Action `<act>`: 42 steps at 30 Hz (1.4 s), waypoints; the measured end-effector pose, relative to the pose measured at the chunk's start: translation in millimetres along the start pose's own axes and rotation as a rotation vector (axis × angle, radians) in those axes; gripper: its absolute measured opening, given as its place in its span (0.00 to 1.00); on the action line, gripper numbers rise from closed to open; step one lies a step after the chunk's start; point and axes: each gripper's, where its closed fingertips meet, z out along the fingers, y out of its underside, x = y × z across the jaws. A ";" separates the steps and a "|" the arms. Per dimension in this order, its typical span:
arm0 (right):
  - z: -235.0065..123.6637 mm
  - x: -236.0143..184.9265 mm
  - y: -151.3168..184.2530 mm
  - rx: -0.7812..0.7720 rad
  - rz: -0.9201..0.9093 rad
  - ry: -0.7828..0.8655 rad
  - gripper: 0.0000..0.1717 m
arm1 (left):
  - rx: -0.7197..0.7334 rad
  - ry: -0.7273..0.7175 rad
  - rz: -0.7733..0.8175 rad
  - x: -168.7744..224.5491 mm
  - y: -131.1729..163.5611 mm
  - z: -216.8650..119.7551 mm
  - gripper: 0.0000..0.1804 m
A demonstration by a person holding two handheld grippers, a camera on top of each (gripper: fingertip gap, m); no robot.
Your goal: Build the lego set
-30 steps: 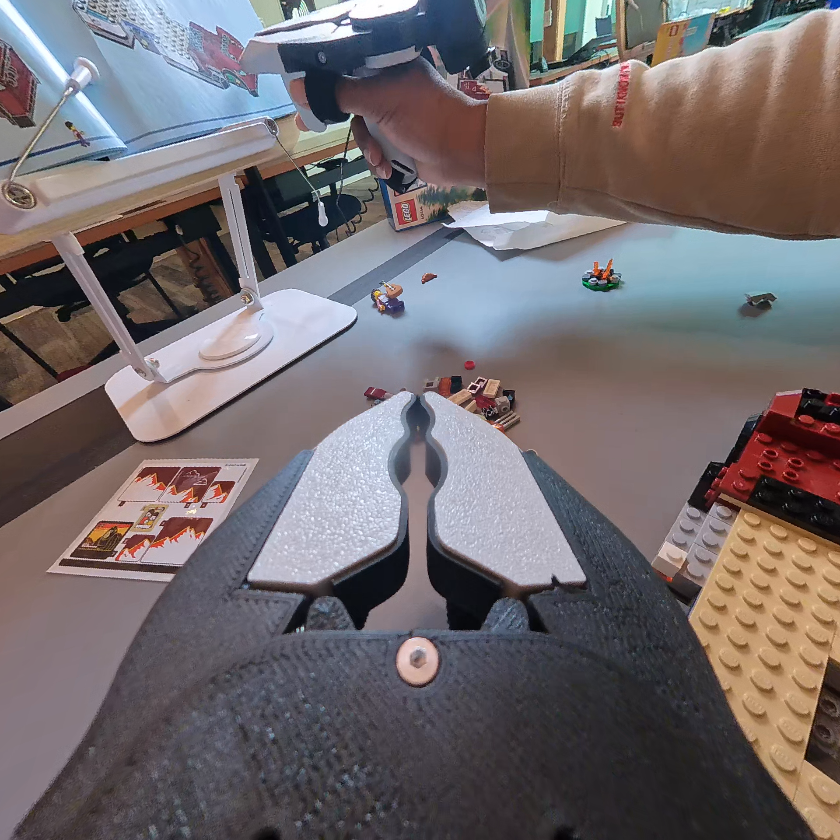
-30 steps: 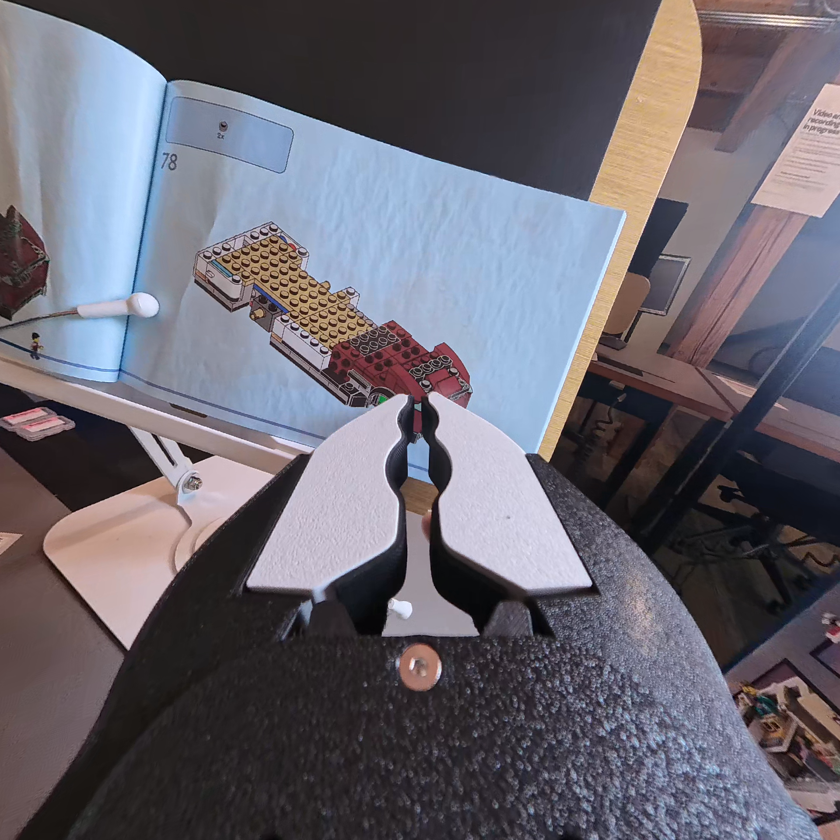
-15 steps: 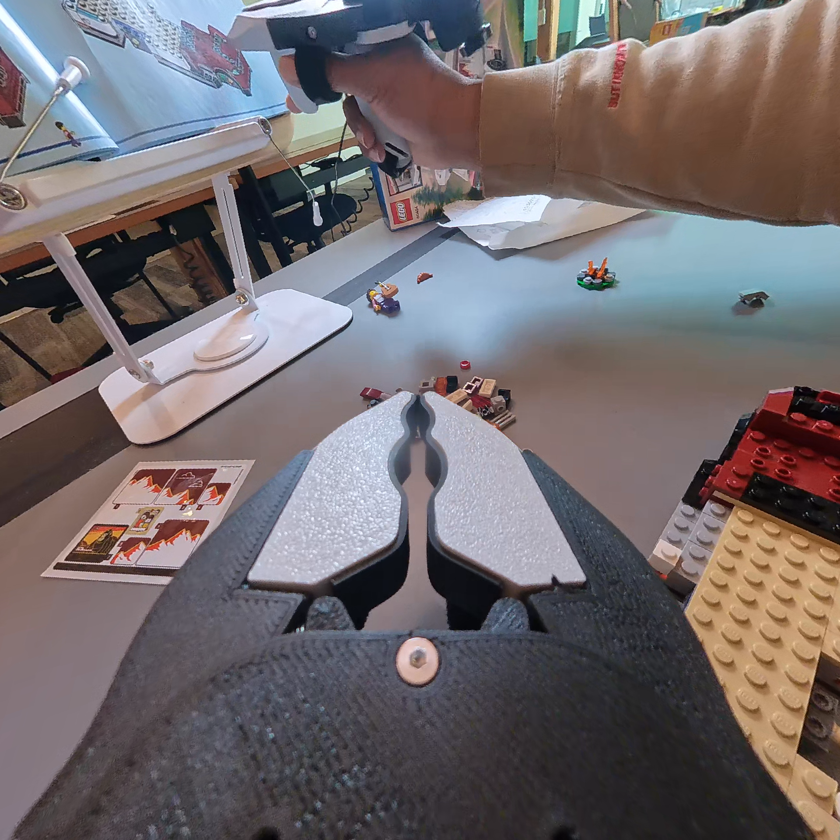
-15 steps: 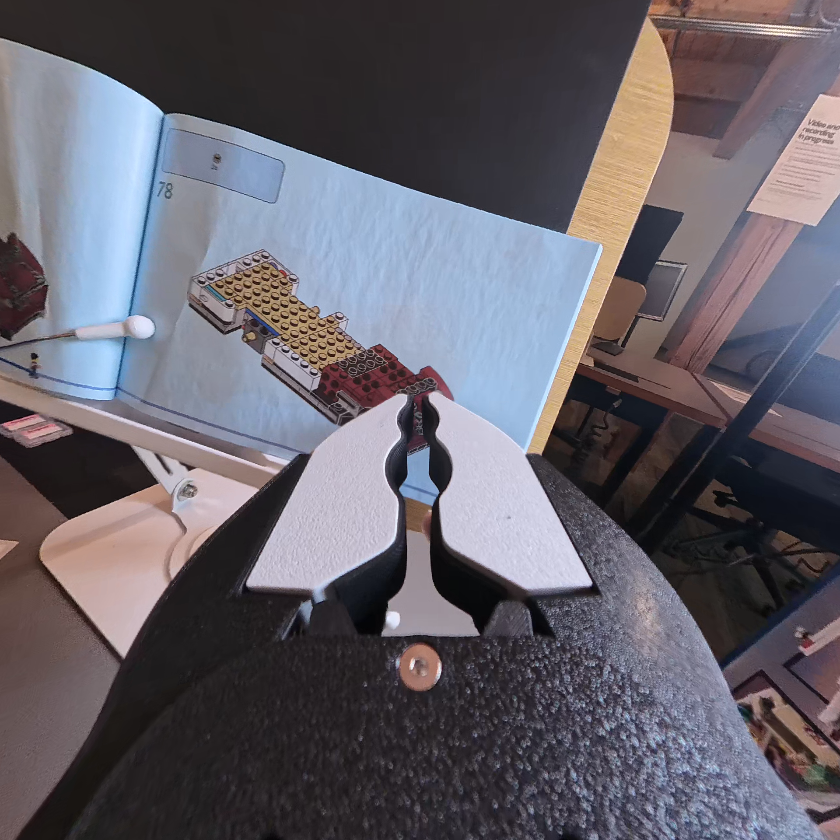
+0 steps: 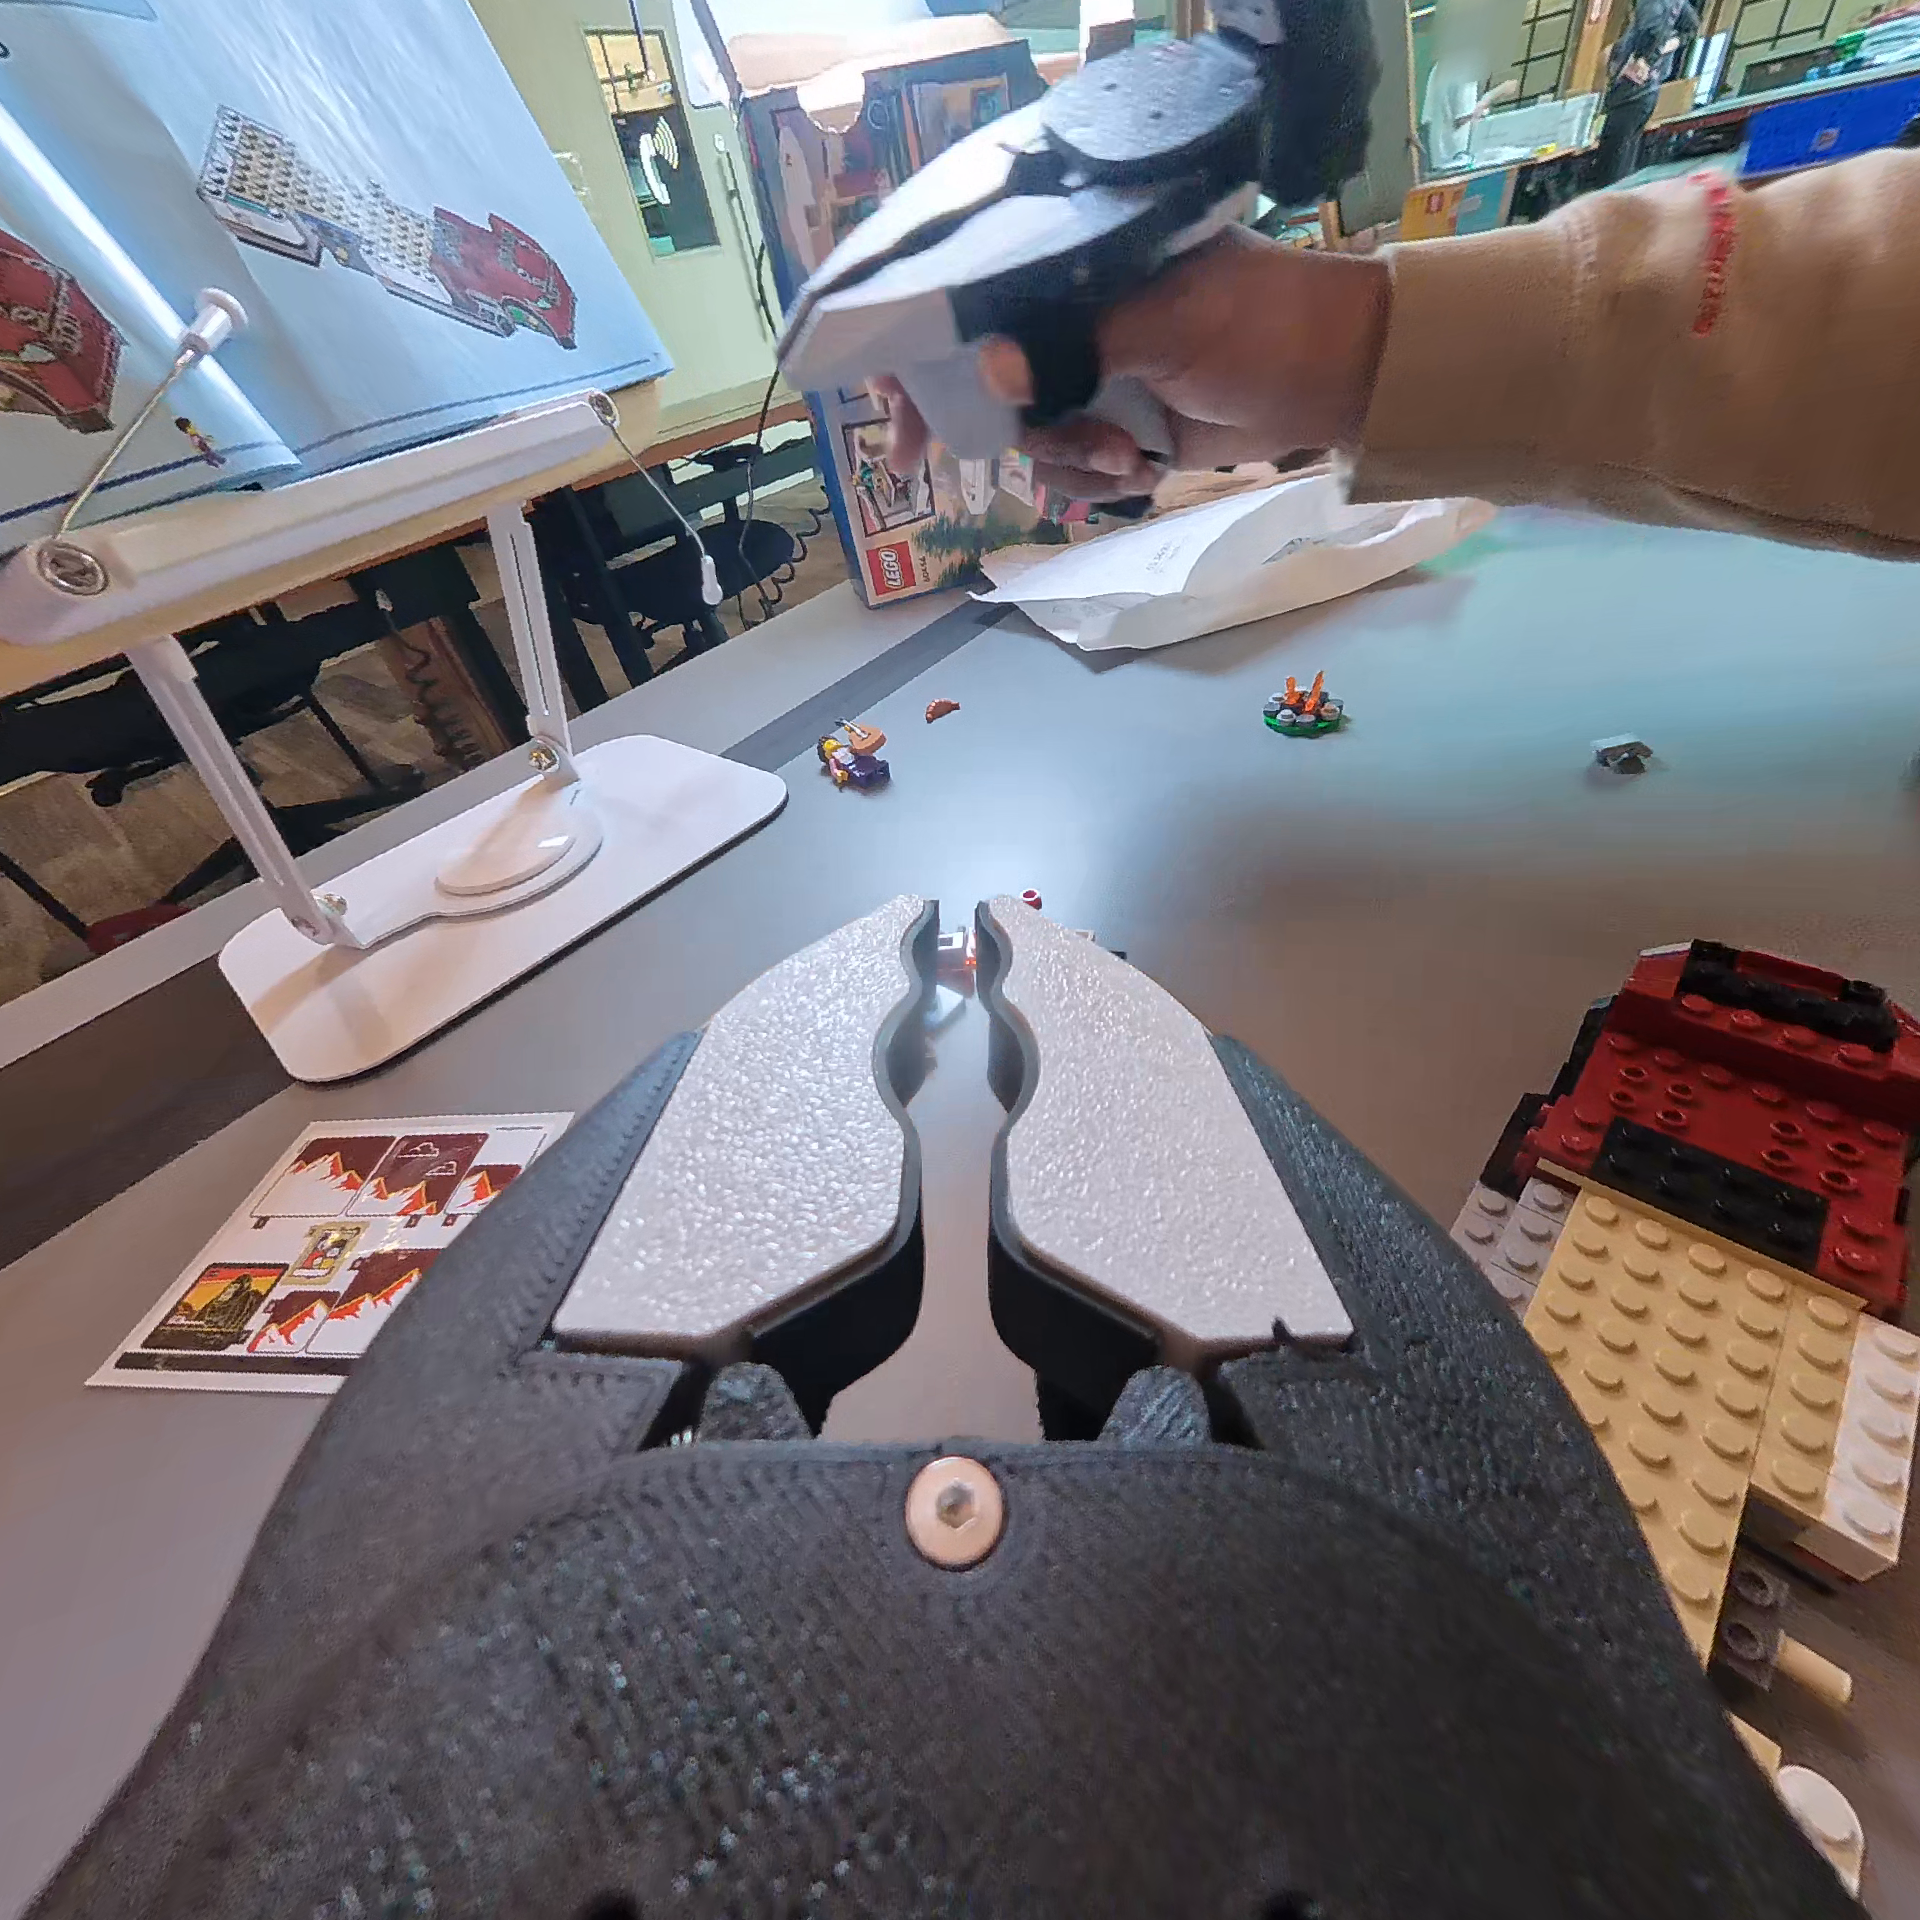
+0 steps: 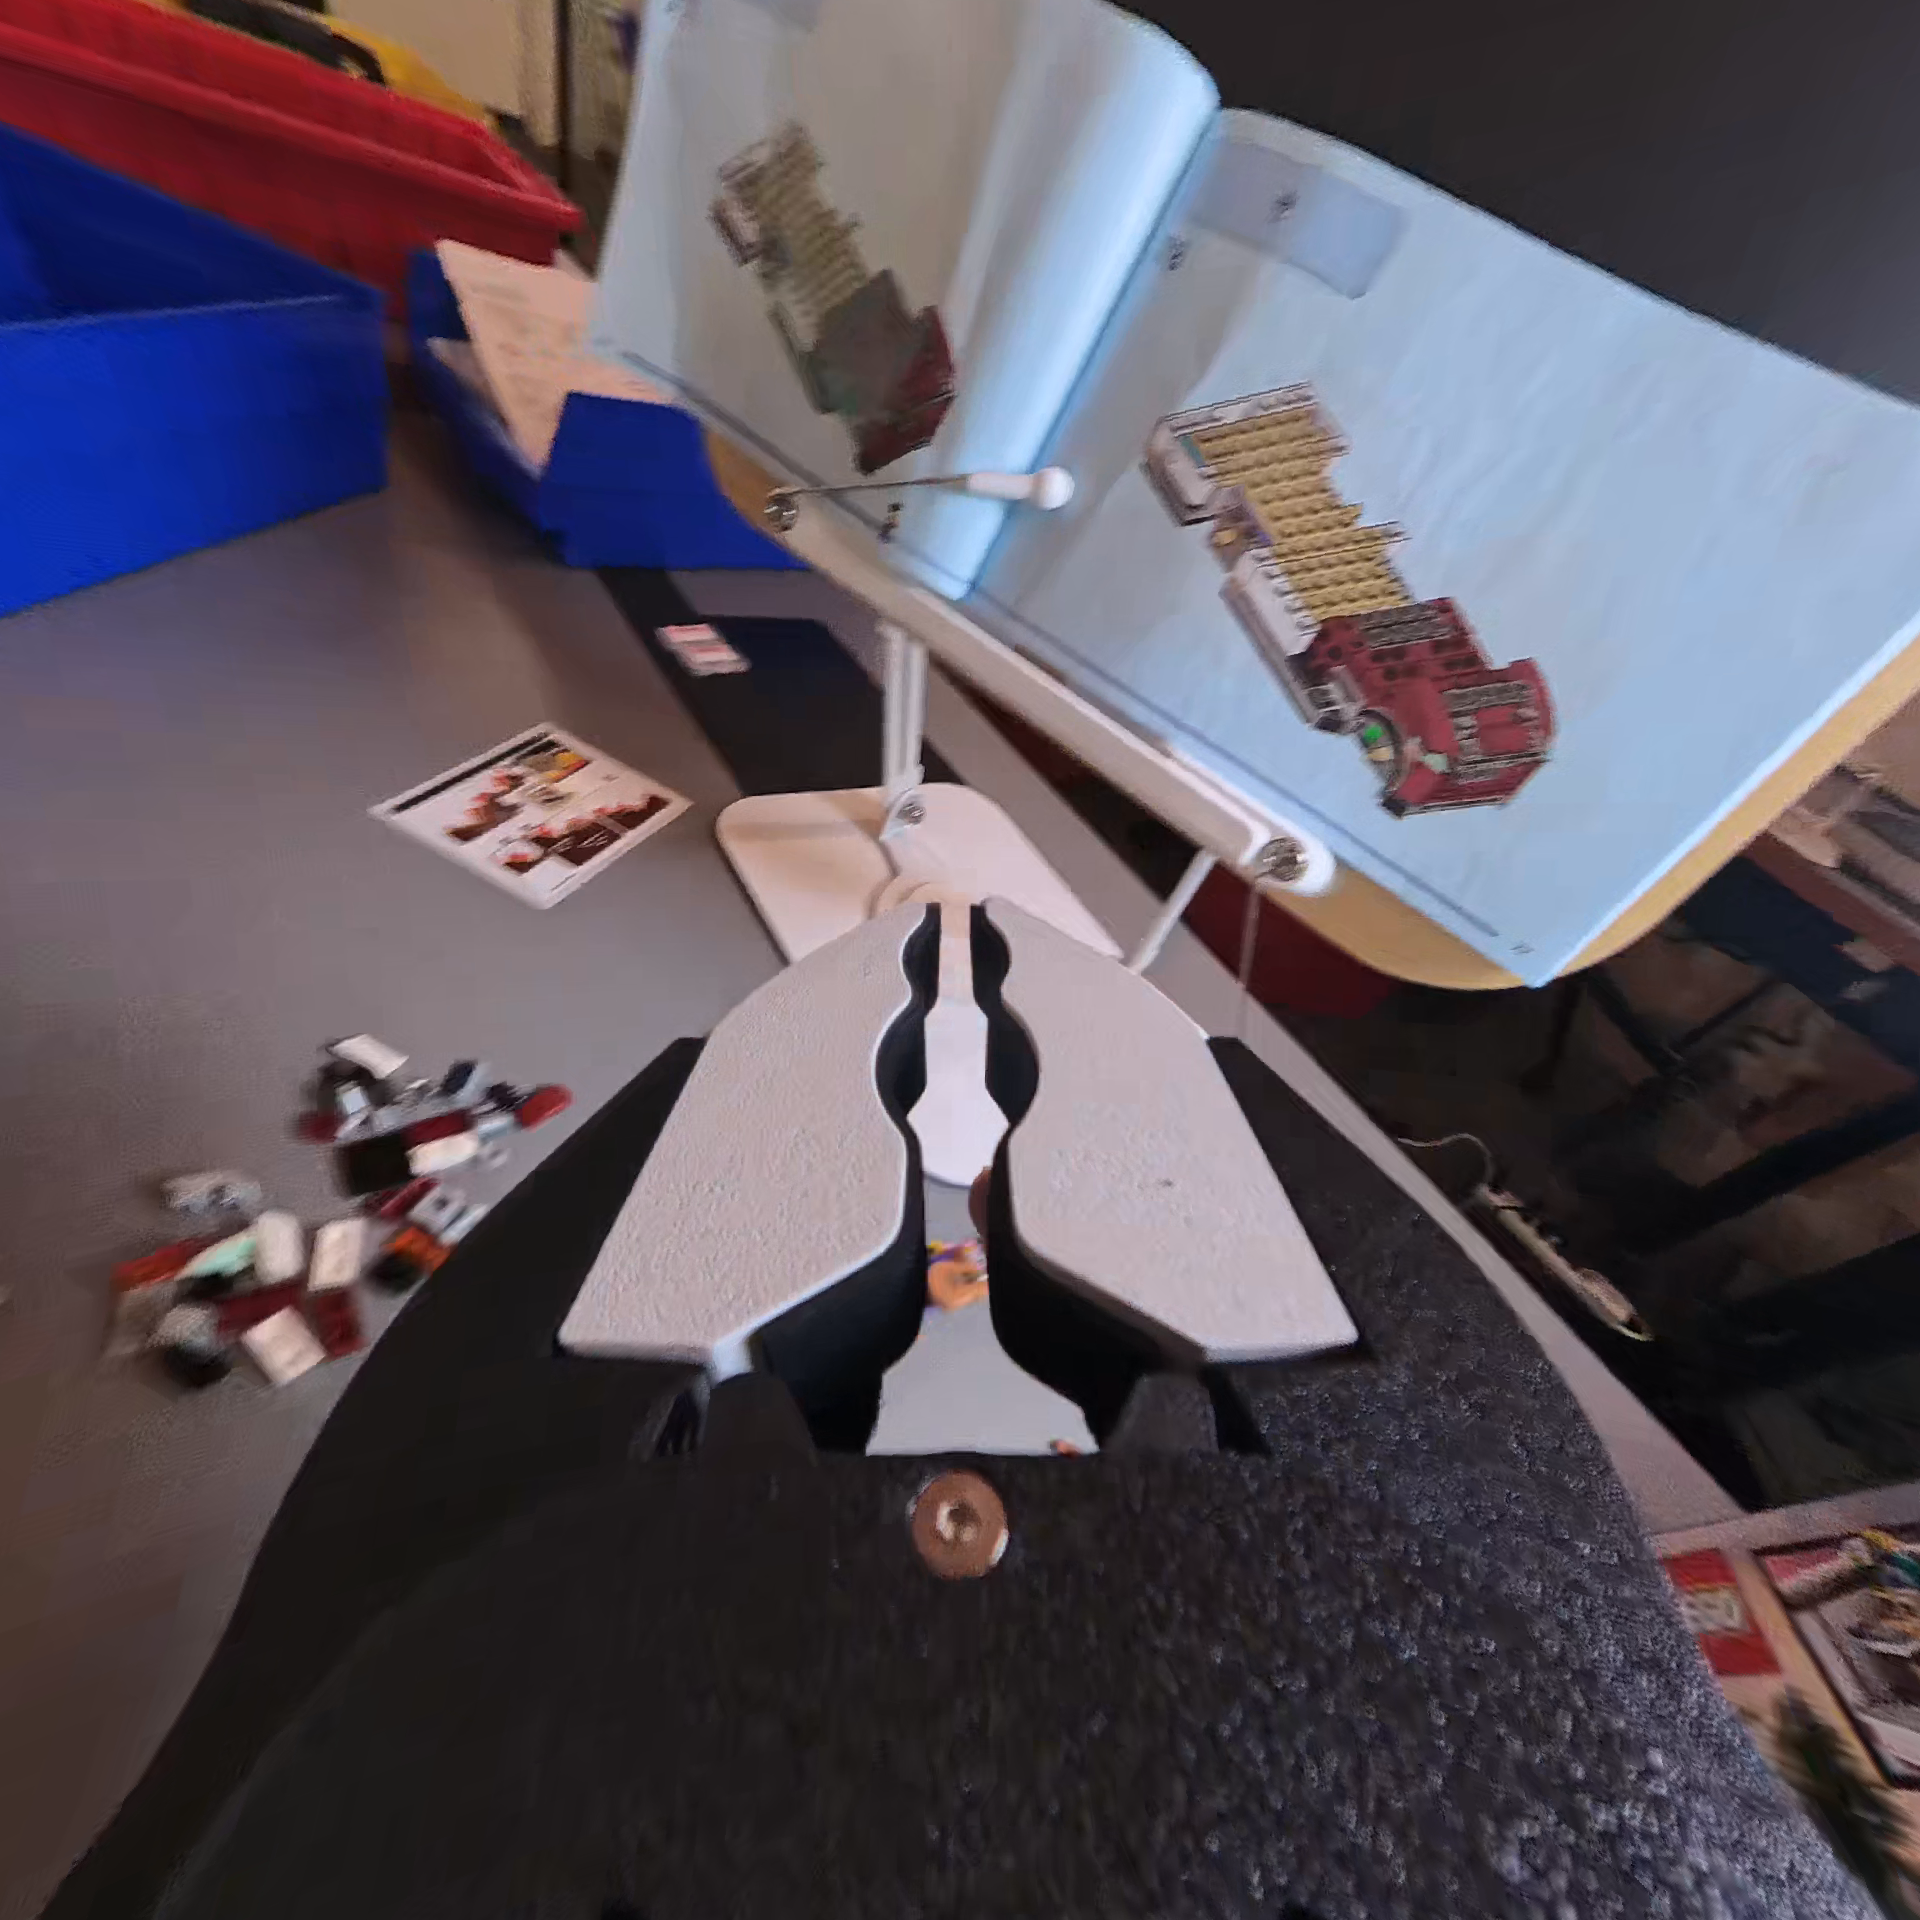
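Two claws, each parted by a narrow slit, gripping nothing.

Left claw: low over the loose brick pile on the grey worktop; brick model to its right.
Right claw: raised, bare, before the white stand bearing the booklet.

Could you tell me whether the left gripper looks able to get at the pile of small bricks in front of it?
Probably yes. The left gripper hangs right over the pile of small bricks on the grey table, fingers slightly apart and empty, with nothing between them.
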 end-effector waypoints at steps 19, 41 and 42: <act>-15.3 -228.4 94.9 -0.591 -0.089 -0.686 0.10 | -0.049 0.007 0.022 2.0 9.1 1.3 0.02; -96.4 -231.4 -24.6 0.027 0.498 -0.629 0.05 | 0.124 0.439 0.089 105.8 -44.3 -17.2 0.11; -101.5 -232.1 -32.1 0.075 0.578 -0.640 0.05 | 0.149 0.409 0.118 108.2 -51.2 -18.4 0.11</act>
